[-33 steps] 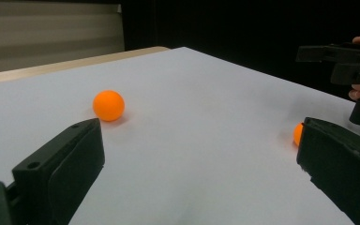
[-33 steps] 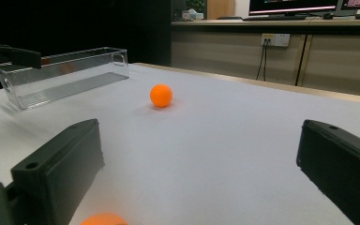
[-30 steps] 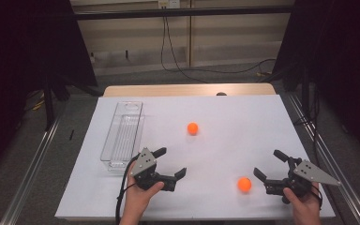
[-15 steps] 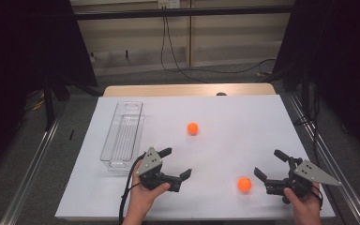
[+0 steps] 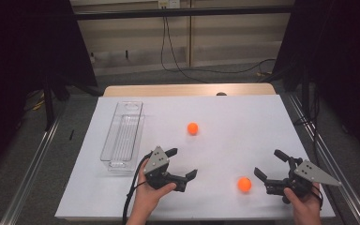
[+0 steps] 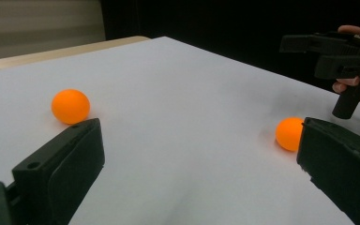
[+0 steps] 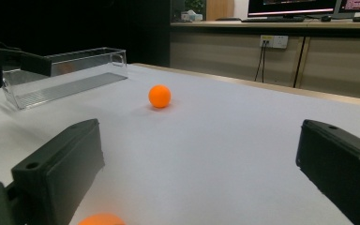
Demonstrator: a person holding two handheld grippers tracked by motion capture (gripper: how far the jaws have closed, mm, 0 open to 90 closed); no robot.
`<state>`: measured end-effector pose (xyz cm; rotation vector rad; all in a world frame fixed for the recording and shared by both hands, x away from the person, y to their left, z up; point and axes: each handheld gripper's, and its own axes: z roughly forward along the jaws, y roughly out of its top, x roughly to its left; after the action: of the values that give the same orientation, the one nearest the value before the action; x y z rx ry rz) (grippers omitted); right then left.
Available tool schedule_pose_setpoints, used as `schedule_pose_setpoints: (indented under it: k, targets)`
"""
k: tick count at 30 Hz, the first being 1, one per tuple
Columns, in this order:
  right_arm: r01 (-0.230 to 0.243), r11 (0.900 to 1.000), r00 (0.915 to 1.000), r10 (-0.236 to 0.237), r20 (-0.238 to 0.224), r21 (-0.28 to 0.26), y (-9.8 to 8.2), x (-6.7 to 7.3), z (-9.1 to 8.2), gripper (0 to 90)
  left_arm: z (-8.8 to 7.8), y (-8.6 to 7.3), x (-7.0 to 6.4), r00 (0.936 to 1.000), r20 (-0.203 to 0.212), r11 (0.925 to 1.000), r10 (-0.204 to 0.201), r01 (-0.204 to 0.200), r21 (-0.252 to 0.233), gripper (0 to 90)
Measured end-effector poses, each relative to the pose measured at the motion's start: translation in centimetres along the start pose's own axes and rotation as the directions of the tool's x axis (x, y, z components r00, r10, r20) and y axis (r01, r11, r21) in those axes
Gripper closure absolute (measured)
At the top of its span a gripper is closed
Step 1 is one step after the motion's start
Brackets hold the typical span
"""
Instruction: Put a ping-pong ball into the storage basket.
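Two orange balls lie on the white table. One ball is near the middle, the other ball near the front right. My left gripper is open at the front centre-left, its jaws pointing right toward both balls. In the left gripper view the middle ball and the front ball lie ahead of the open left gripper. My right gripper is open just right of the front ball. In the right gripper view that front ball sits low by the left jaw and the middle ball lies farther off.
A long clear plastic tray stands at the left of the table, with nothing in it; it is also visible as the tray beyond the left hand. The table's front edge is close under both hands. Dark frame rails flank the table.
My left gripper has slid a little to the right and swung its jaws toward the balls. The right gripper and both balls have stayed put.
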<state>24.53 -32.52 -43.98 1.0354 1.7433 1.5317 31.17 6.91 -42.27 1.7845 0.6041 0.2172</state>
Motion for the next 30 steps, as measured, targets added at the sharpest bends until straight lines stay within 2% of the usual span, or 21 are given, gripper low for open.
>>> schedule_pose_setpoints:
  k: [5,9,15,30]
  targets:
    - [-0.002,1.000,1.0000,0.002,-0.001,-0.001,0.0,0.0,0.0,0.5,0.8,0.0,-0.4,1.0000,0.008,0.9999,-0.004,0.004,0.013,1.1]
    - [-0.001,1.000,1.0000,0.001,-0.004,-0.002,0.0,0.0,0.0,0.6,1.4,-0.1,-0.8,0.9995,0.033,0.9994,-0.003,0.002,0.036,1.2]
    - [0.002,1.000,0.9999,-0.002,-0.010,0.000,0.0,0.1,0.0,0.8,2.0,0.0,-1.3,0.9993,0.036,0.9982,0.002,-0.004,0.059,1.2]
    - [0.004,1.000,0.9999,-0.004,-0.011,0.000,0.0,0.1,0.0,1.0,3.4,0.0,-1.7,0.9981,0.061,0.9970,-0.011,0.006,0.077,1.3]
